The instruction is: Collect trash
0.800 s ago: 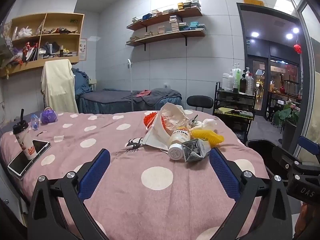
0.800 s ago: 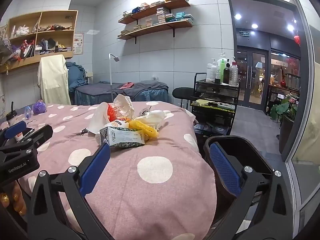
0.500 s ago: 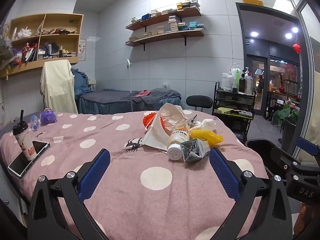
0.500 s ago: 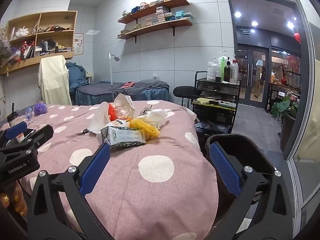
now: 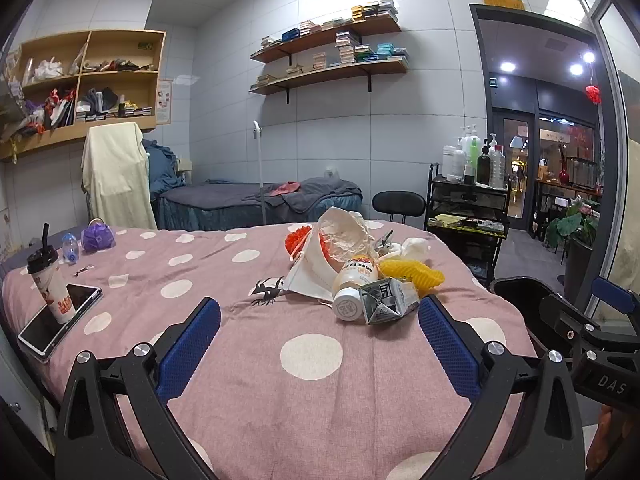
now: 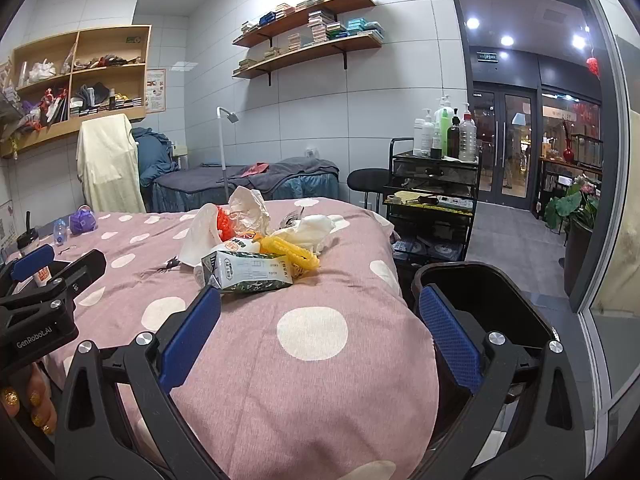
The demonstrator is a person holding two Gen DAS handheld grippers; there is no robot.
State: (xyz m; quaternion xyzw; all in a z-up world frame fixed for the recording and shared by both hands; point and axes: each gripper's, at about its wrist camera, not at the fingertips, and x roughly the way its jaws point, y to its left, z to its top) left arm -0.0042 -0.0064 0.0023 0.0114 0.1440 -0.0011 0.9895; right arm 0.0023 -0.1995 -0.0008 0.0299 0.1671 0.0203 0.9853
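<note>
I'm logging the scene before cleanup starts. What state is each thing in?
Left claw: open, holding nothing.
Right claw: open, holding nothing.
Milk carton: lying on its side, crumpled.
Small bottle: on its side, capped.
Bin: open, beside the bed.
Drink cup: upright, lidded, standing on the phone.

Trash pile (image 5: 360, 276) on bed (image 5: 312, 360), right of middle. Cup (image 5: 50, 284) far left, maybe on phone (image 5: 60, 322). Bin (image 6: 480, 300) beside bed, right.
</note>
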